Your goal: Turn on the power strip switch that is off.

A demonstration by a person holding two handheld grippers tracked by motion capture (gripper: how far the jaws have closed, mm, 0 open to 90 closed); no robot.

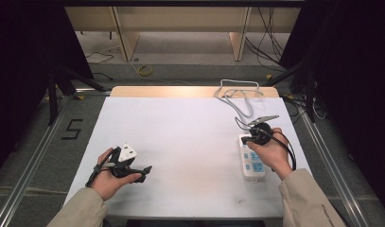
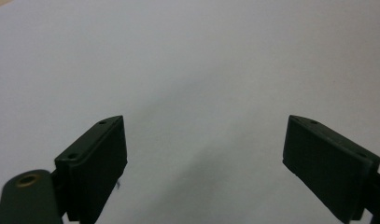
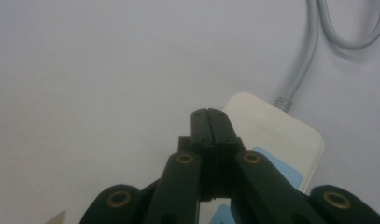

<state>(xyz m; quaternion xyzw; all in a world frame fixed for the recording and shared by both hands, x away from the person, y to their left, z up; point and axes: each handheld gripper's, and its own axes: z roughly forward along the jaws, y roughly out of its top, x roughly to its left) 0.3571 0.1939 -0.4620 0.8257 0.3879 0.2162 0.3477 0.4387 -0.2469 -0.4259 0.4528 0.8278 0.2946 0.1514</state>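
Observation:
A white power strip [image 1: 253, 165] with blue socket faces lies at the table's right side, and its grey-white cable [image 1: 238, 96] loops toward the far edge. My right gripper [image 1: 245, 138] hovers over the strip's far end. In the right gripper view its jaws [image 3: 210, 117] are pressed shut with nothing between them, beside the strip's [image 3: 285, 133] cable end, where the cable [image 3: 313, 51] leaves. My left gripper [image 1: 145, 173] sits at the near left over bare table. It is open, and in the left gripper view [image 2: 204, 156] nothing lies between its wide-apart jaws.
The white table top [image 1: 190, 142] stretches between both hands. Its far wooden edge [image 1: 180, 91] meets the floor beyond, where cables lie. Metal rails [image 1: 36, 151] run along both sides of the table.

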